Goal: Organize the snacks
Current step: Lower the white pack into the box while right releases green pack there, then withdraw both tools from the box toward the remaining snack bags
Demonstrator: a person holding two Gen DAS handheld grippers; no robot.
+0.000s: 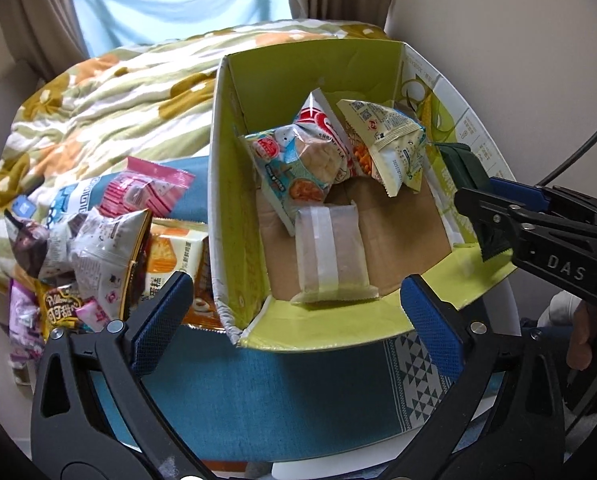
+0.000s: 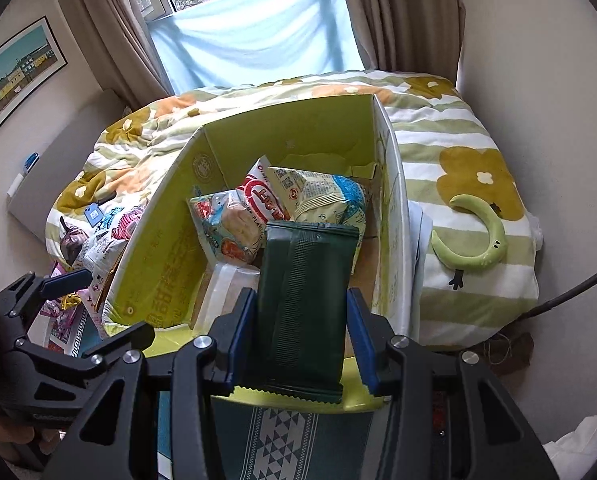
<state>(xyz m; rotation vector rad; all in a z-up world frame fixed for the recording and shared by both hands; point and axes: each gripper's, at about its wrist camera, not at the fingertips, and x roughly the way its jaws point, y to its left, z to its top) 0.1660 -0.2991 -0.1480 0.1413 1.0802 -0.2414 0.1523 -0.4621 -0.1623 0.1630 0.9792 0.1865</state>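
Nearest in the left wrist view, the left claw (image 1: 294, 316) stands spread wide with nothing between its blue pads (image 1: 160, 320), poised over the near rim of the open cardboard box (image 1: 322, 338). Below it a teal patterned cloth (image 1: 282, 392) covers the worktop, with bare room between the pads and the box edge.

In the right wrist view the right claw (image 2: 301, 338) pinches a dark green packet (image 2: 302, 316) by its long sides, the packet's serrated lower edge hanging over the near box rim and its upper end reaching over the box interior.

Inside the box, a pale translucent packet (image 1: 332, 256) lies flat on the brown floor just past the near rim, with open floor to its right. Farther in, a bread snack bag (image 1: 298, 168), a red-and-white shrimp bag (image 1: 330, 128) and a cream-and-blue bag (image 1: 386, 140) lean together against the middle and far part. The far wall and far corners stay uncovered.

Left of the box, outside its left wall, a loose snack pile (image 1: 98, 248) crowds the worktop close to that wall. Beyond lies a bed with a floral quilt (image 1: 110, 100), then the window curtain (image 2: 254, 32). On the quilt, right of the box, rests a green crescent toy (image 2: 478, 240).
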